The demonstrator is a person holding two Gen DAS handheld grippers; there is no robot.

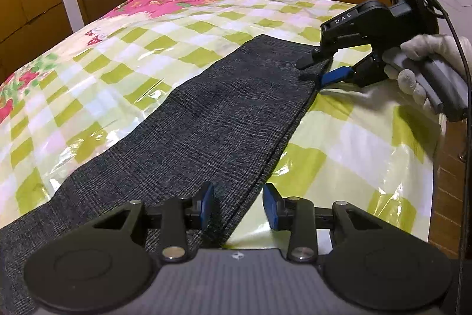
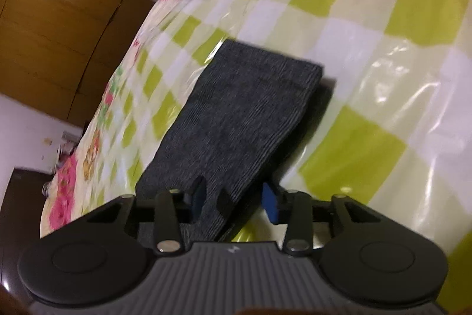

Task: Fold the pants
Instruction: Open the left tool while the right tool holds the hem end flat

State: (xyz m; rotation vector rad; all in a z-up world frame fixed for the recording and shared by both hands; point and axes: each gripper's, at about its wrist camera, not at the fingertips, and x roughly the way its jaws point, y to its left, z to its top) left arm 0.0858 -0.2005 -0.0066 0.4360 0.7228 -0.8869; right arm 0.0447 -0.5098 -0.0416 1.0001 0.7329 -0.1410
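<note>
Right wrist view blurred | left tool [image 1: 238, 204], right tool [image 2: 233, 201] both straddle pants [image 1: 188, 120] edge, unclamped

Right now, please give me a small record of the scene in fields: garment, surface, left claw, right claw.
garment: dark grey checked pants, lying flat in a long strip
surface: bed with a green and white checked cover under shiny plastic
left claw: open, its blue pads either side of the pants' near edge, not pressing
right claw: at the far end of the pants, one finger above the cloth, one below; grip not certain
</note>
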